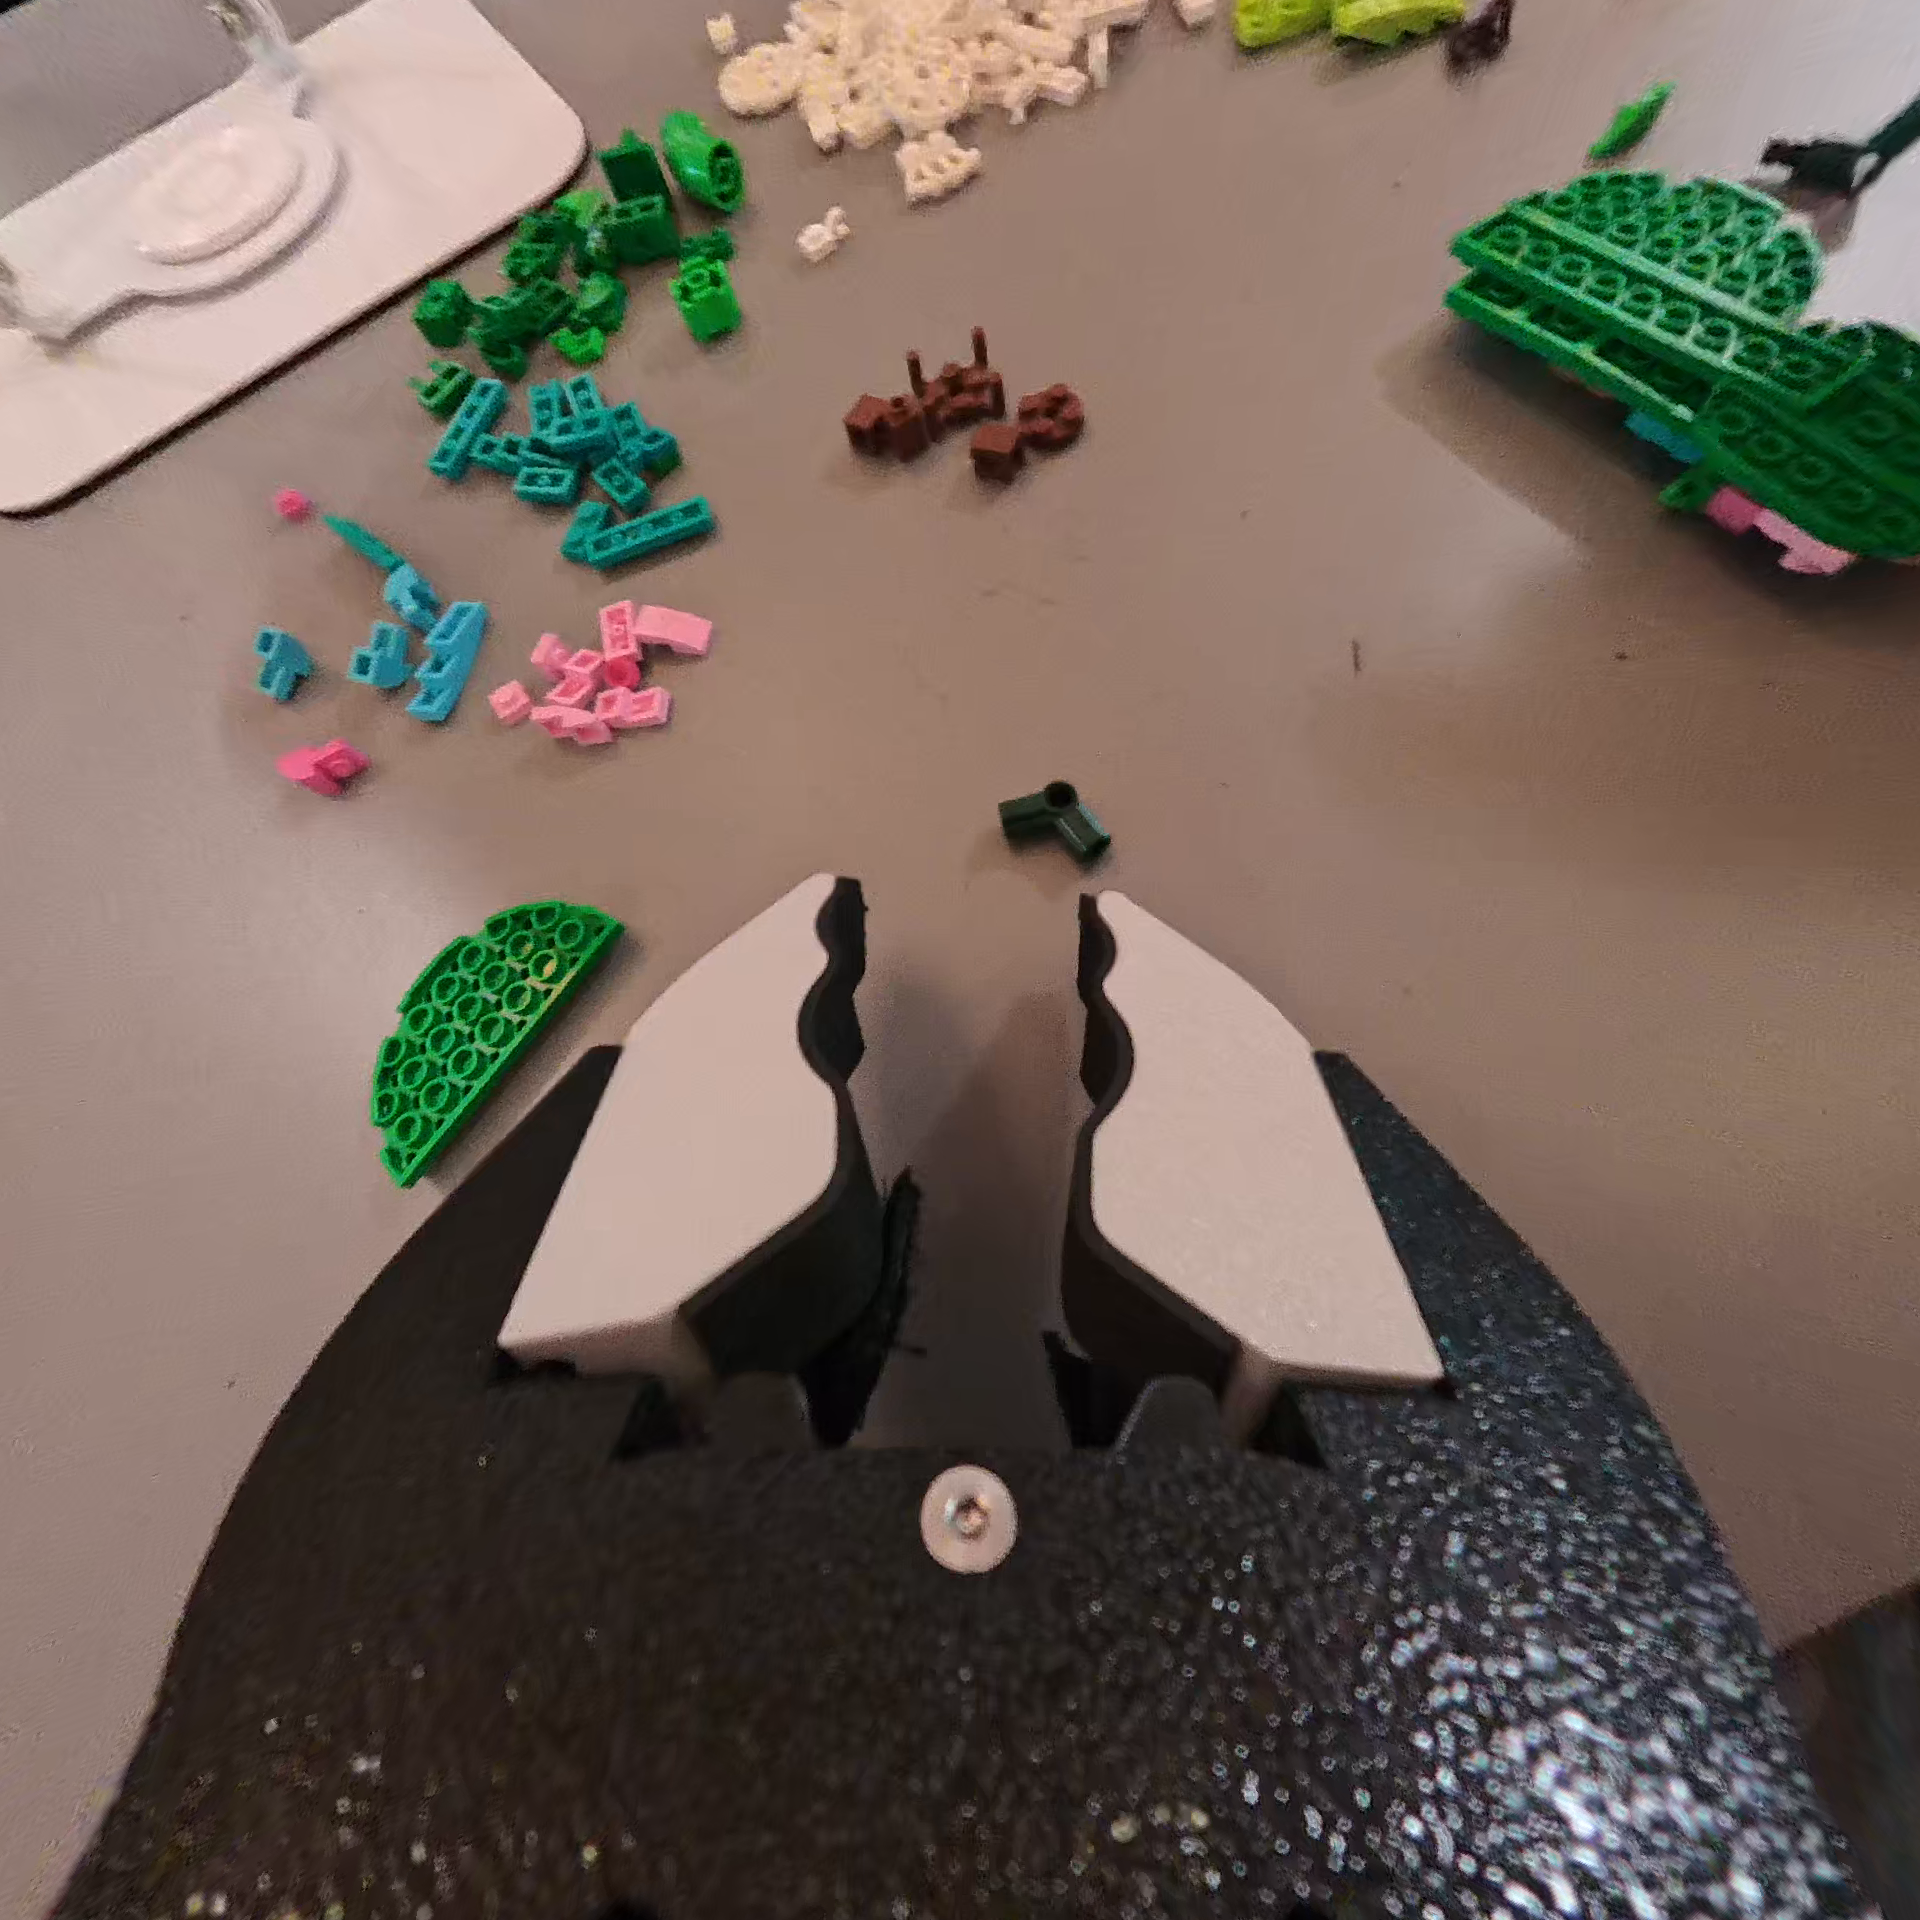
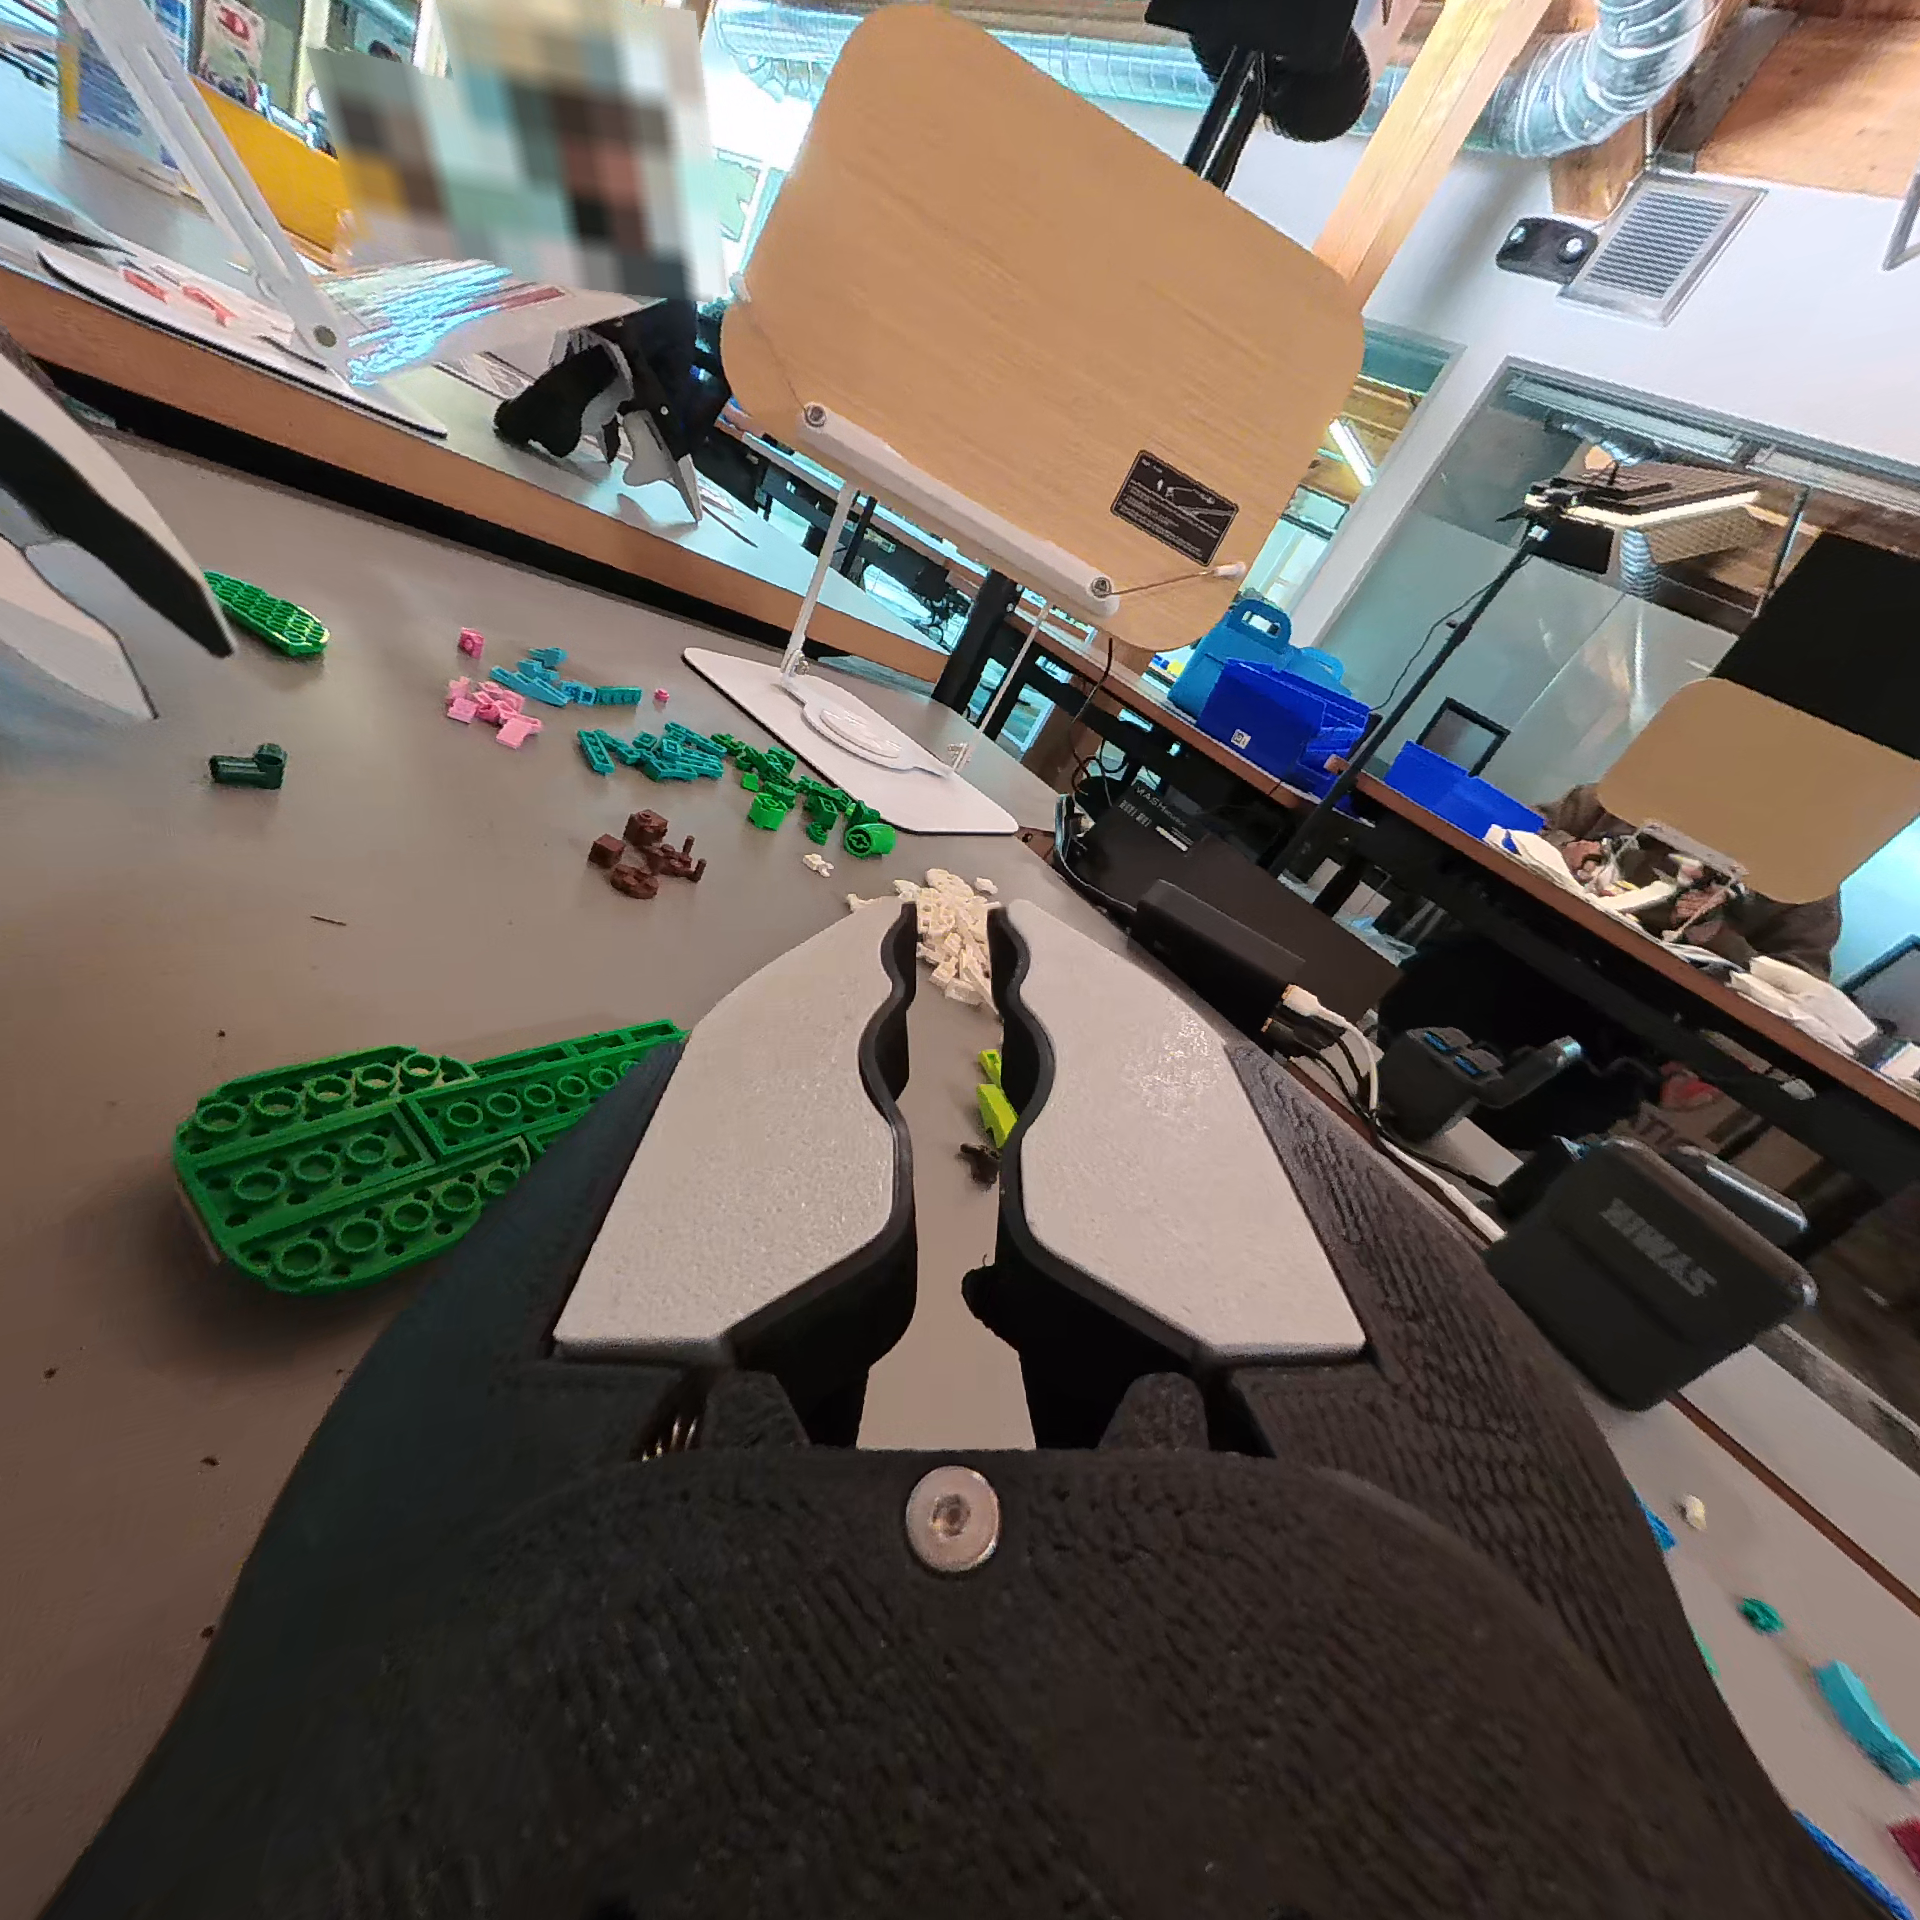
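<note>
- Left claw [image 1: 971, 899]: fingers stand well apart, nothing between the pads, poised low over the grey desk [image 1: 1299, 1039].
- Nearest to it is a dark green elbow connector [image 1: 1055, 821], lying on the desk just beyond the fingertips and slightly toward my right fingertip, not touching either.
- A bright green half-round studded plate [image 1: 488, 1029] lies just beside my left finger's outer flank.
- Right claw [image 2: 951, 914]: fingers stand a narrow gap apart, and I see bare desk between the pads; it grips nothing.
- Past its tips lies a heap of white pieces [image 2: 956, 935]; lime green bits [image 2: 992, 1101] and a small dark bit show on the desk through the gap.
- A green stacked plate assembly [image 2: 353, 1164] lies close against the right claw's left side; whether they touch I cannot tell.
- Elsewhere on the desk: brown pieces [image 1: 961, 410], teal pieces [image 1: 571, 457], pink pieces [image 1: 603, 670], light blue pieces [image 1: 405, 649], green small bricks [image 1: 592, 260] and a white stand base [image 1: 260, 208].
- Risk, in my judgement: the connector sits off the left claw's centre line, so a straight close could catch one arm only and flick or roll it away.
- Risk: the left finger's flank could shove the half-round plate if I swing left.
- Risk: the right claw could scatter the white heap or drag the assembly, being so near both.
- Writing: a black label sits on the wooden stand panel [image 2: 1049, 312], and a dark box [image 2: 1652, 1278] at the desk edge bears raised lettering; I do not transcribe either.
</note>
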Demonstrator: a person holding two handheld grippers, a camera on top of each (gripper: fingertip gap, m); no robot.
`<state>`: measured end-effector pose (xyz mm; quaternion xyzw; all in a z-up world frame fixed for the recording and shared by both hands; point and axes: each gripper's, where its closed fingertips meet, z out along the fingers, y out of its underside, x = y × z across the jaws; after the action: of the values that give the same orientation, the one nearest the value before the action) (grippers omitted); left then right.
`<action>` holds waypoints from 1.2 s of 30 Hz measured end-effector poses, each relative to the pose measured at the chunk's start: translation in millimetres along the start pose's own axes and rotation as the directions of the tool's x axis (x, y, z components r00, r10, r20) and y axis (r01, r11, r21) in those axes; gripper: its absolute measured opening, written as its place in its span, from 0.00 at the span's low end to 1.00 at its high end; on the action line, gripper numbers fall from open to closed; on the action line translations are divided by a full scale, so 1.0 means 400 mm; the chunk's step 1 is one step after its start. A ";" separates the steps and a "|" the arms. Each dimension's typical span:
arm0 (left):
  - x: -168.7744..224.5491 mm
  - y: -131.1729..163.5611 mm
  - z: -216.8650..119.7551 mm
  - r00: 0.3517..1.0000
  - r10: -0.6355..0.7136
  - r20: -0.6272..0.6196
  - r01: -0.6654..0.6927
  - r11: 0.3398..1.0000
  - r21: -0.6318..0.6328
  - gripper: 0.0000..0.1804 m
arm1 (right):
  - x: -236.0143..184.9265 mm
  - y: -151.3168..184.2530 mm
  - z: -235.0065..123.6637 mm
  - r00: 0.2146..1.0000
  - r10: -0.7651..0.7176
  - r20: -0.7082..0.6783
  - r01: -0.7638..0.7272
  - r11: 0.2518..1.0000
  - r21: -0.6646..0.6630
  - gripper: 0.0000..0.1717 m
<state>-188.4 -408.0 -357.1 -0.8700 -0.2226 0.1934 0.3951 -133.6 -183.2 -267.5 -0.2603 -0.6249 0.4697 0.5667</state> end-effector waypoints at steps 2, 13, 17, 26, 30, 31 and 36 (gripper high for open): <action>0.012 -0.014 0.006 1.000 -0.001 -0.001 0.001 1.000 0.026 0.22 | 0.000 0.005 0.001 1.000 -0.001 0.003 0.001 1.000 -0.010 0.07; 0.051 -0.016 0.043 0.998 0.023 -0.051 -0.023 1.000 -0.011 0.17 | -0.017 0.013 0.004 0.999 -0.038 0.025 0.039 0.999 -0.031 0.06; 0.037 -0.013 0.047 0.999 0.035 -0.021 -0.035 0.999 -0.020 0.11 | -0.020 0.013 0.005 0.998 -0.055 0.026 0.056 0.998 -0.033 0.06; 0.025 -0.015 0.048 0.999 0.041 0.005 -0.041 0.999 -0.015 0.06 | 0.001 0.016 0.003 0.997 -0.073 -0.028 0.071 0.996 -0.045 0.06; 0.030 -0.026 0.043 0.999 0.038 -0.021 -0.037 0.999 0.018 0.16 | 0.010 0.017 0.002 0.997 -0.069 -0.047 0.067 0.997 -0.050 0.05; 0.033 -0.028 0.042 0.999 0.034 -0.033 -0.034 0.999 0.023 0.17 | 0.013 0.017 0.002 0.996 -0.070 -0.055 0.068 0.996 -0.051 0.05; 0.040 -0.024 0.044 0.997 0.027 -0.066 -0.026 1.000 0.011 0.14 | 0.077 0.012 -0.012 0.981 -0.062 -0.184 0.053 0.997 -0.054 0.05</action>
<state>-186.5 -383.1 -363.1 -0.8767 -0.1969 0.1709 0.4043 -136.8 -153.2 -257.8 -0.2985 -0.5882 0.4113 0.6291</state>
